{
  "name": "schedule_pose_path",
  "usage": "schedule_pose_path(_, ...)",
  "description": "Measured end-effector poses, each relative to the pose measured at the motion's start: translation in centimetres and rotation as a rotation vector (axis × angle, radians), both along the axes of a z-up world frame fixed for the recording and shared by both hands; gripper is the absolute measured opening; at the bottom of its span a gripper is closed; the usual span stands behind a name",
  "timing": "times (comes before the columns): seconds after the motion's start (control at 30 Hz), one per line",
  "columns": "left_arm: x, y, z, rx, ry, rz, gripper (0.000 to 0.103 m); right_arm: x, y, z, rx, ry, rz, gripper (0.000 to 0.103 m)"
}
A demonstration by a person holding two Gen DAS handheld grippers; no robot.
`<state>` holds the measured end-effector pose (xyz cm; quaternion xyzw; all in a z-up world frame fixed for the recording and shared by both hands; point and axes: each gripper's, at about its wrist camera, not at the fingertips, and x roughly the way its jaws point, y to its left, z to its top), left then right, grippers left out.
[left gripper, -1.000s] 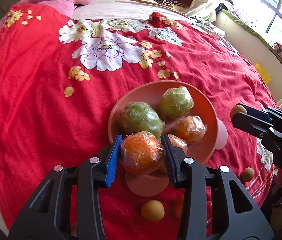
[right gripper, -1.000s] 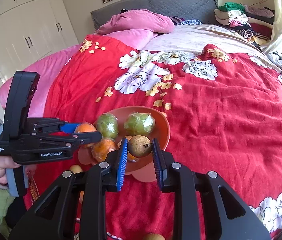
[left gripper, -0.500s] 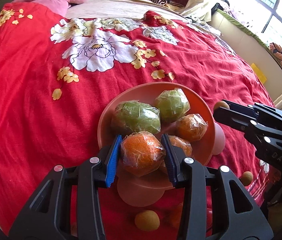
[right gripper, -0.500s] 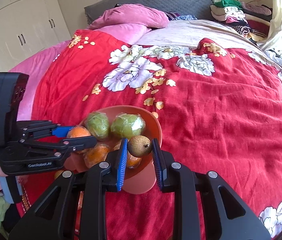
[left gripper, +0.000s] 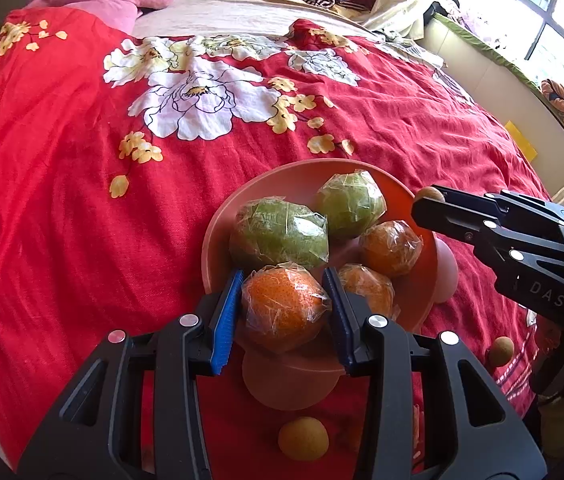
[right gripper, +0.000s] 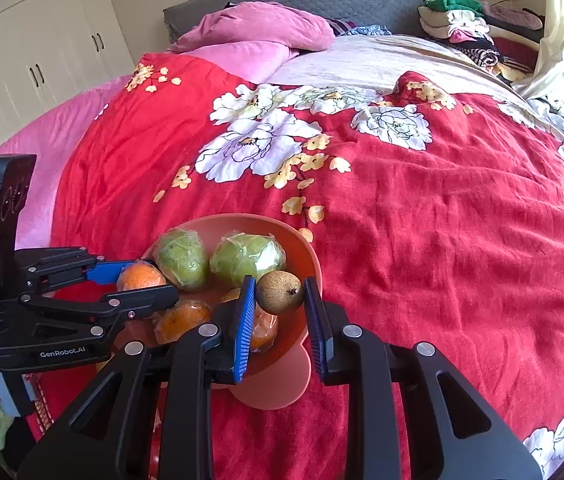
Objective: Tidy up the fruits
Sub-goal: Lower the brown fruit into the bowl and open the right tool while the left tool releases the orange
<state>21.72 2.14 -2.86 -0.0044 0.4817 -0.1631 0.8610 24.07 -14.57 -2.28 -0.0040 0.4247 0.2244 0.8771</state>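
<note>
A salmon-pink bowl (left gripper: 218, 224) stands on the red floral bedspread and holds two wrapped green fruits (left gripper: 278, 232) and wrapped oranges (left gripper: 390, 248). My left gripper (left gripper: 284, 312) is shut on a wrapped orange (left gripper: 282, 308) over the bowl's near rim. My right gripper (right gripper: 279, 300) is shut on a small brown round fruit (right gripper: 280, 291), held over the bowl's right edge (right gripper: 314, 264). The right gripper also shows in the left wrist view (left gripper: 426, 200), and the left gripper in the right wrist view (right gripper: 134, 280).
Small brown fruits lie loose on the bedspread near the bowl (left gripper: 303, 438) and at the right (left gripper: 500, 352). Pink pillows (right gripper: 258, 32) and a pile of clothes (right gripper: 466, 28) sit at the head of the bed. White wardrobes (right gripper: 42, 52) stand to the left.
Both grippers have moved in over the bowl with their fruits still held. The right gripper's brown fruit has come from beside the bowl to above its rim.
</note>
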Motion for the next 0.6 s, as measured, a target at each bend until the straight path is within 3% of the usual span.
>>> schedule_pose_path(0.17, 0.0, 0.0, 0.1, 0.004, 0.001, 0.002, 0.032, -0.2, -0.1, 0.1, 0.006, -0.004, -0.003, 0.025)
schedule_pose_path(0.3, 0.0, 0.0, 0.0, 0.008, 0.0, 0.001, 0.032, -0.5, -0.5, 0.5, 0.019, -0.017, -0.014, 0.038)
schedule_pose_path(0.6, 0.0, -0.2, 0.1, 0.017, 0.0, 0.001, 0.032, -1.1, -1.0, 1.3, 0.04, -0.025, -0.024, 0.05)
